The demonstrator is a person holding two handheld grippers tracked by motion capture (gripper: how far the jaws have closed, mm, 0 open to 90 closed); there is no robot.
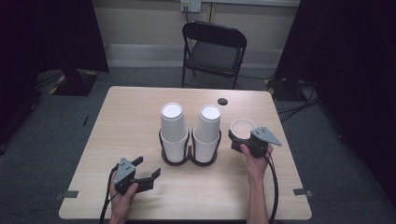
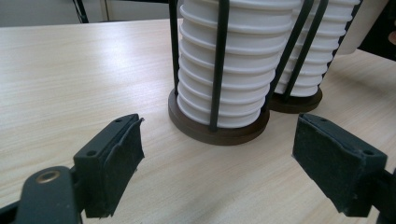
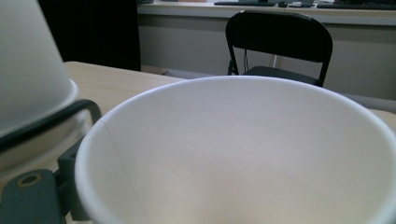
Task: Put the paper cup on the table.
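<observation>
Right gripper [image 1: 243, 138]: fingers are pinching a white paper cup [image 1: 243, 128], mouth up, just right of two cup stacks [image 1: 173, 132] standing in black racks [image 1: 175, 156] mid-worktop [image 1: 130, 116]. Left gripper [image 1: 145, 173]: fingers are spreading wide with nothing between them, hovering near the worktop's front left, pointing toward the stacks.

Two cup stacks are standing side by side mid-table, the left stack [image 1: 173, 133] and the right stack [image 1: 207, 134], each in a rack on the table [image 1: 130, 121]. A single cup [image 1: 243, 128] is sitting just right of them, mouth up, in the right gripper [image 1: 243, 140]. The left gripper [image 1: 147, 172] is lying near the front left, and a chair [image 1: 214, 51] is standing behind the table.
</observation>
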